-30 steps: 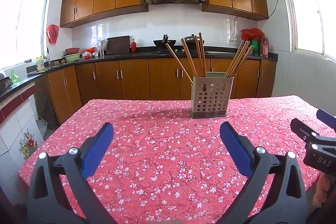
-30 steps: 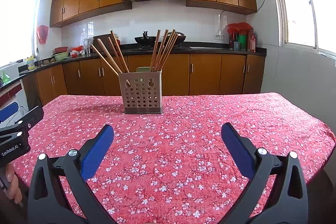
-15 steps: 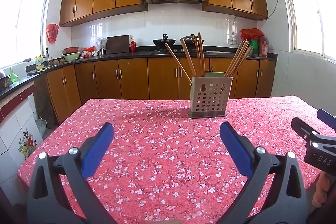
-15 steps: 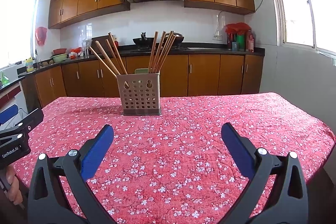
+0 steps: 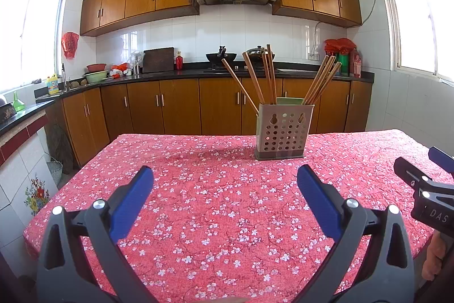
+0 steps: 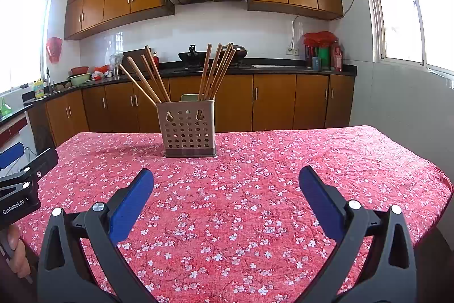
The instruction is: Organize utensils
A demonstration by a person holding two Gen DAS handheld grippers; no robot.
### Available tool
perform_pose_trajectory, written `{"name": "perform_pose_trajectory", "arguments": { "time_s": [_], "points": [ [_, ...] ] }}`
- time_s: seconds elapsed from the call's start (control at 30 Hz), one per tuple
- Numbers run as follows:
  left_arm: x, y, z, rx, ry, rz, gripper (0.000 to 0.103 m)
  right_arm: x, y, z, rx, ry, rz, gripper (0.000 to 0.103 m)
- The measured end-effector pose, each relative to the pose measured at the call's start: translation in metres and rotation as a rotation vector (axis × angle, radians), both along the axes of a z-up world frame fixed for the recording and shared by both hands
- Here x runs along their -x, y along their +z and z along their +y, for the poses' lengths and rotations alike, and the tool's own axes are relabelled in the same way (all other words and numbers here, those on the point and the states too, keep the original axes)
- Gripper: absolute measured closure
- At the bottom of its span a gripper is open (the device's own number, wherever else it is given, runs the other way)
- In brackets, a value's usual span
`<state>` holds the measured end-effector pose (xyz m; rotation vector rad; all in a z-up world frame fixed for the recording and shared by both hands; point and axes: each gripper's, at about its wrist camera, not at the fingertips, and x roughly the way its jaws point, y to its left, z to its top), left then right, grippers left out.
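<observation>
- Table with red floral cloth (image 5: 227, 217): fills the lower half of both wrist views; the cloth lies wrinkled toward the far edge.
- Perforated utensil holder (image 5: 282, 131): beige, upright on the cloth, at about 1 o'clock from the left claw and 11 o'clock from the right one, well apart from both.
- Wooden chopsticks (image 5: 268, 75): standing in the holder in two bunches, one fanned toward 11 o'clock, the other (image 6: 217, 73) leaning toward 1 o'clock.
- Left gripper (image 5: 225, 181): blue-padded fingers (image 5: 133, 200) spread wide, nothing between them, held over the near part of the cloth.
- Right gripper (image 6: 227, 182): fingers likewise spread wide and empty, over the near cloth; its side shows at 3 o'clock in the left view.
- Kitchen counter (image 6: 283, 67): black top, brown cabinets, behind the table at 12 o'clock.
</observation>
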<state>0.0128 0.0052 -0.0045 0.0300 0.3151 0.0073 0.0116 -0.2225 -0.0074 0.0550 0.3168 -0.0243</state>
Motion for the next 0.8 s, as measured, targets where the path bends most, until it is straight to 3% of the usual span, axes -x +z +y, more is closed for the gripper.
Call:
{"name": "perform_pose_trajectory", "arguments": {
  "time_s": [0.8],
  "points": [
    [-0.0001,-0.0011,0.0021,0.005,-0.003,0.009,0.004,-0.0003,0.0006,0.0003,-0.002,-0.003,0.001,0.002]
  ]
}}
